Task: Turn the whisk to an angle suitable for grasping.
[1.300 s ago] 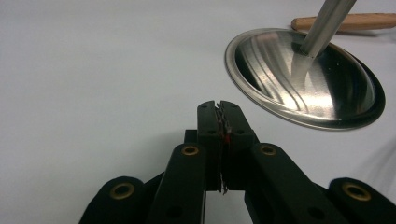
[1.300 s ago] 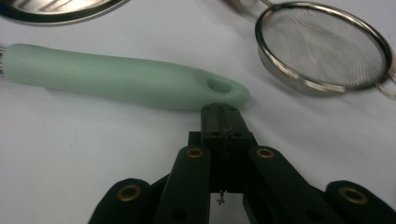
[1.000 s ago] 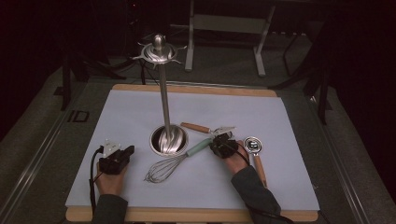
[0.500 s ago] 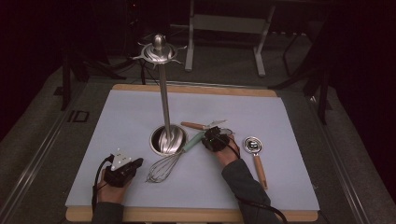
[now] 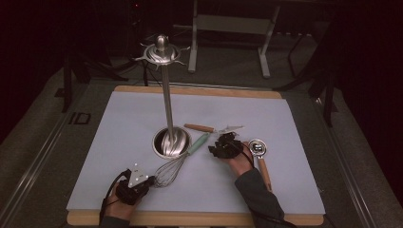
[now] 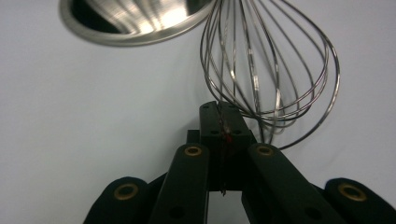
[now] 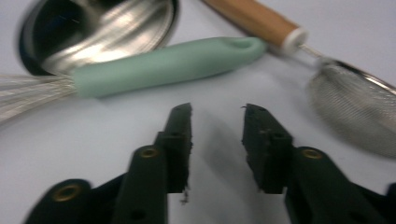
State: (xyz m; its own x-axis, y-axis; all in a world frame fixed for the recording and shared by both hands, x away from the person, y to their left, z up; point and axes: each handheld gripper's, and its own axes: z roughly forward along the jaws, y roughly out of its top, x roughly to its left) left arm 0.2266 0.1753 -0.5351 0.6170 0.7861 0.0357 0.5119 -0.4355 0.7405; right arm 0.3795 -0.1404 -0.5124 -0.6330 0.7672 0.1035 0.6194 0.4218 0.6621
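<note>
A whisk (image 5: 190, 149) with a mint-green handle (image 7: 163, 65) lies on the white mat beside the round steel base (image 5: 171, 142) of a tall utensil stand. My left gripper (image 5: 151, 180) is shut, and its tips (image 6: 222, 109) sit right against the whisk's wire loops (image 6: 275, 70). Whether a wire is pinched I cannot tell. My right gripper (image 5: 216, 148) has just been opening. It stands open (image 7: 217, 109) a little short of the mint handle, with nothing between its fingers.
A mesh strainer (image 7: 355, 112) with a wooden handle (image 5: 200, 128) lies behind the whisk handle. A small round metal utensil (image 5: 257, 148) with a wooden handle lies right of my right hand. The stand's pole rises to a hooked top (image 5: 161, 51). The mat sits on a wooden board (image 5: 199, 218).
My left gripper has slid right across the mat up to the whisk's wires. The right gripper's jaws have come apart near the whisk handle. The whisk has stayed put.
</note>
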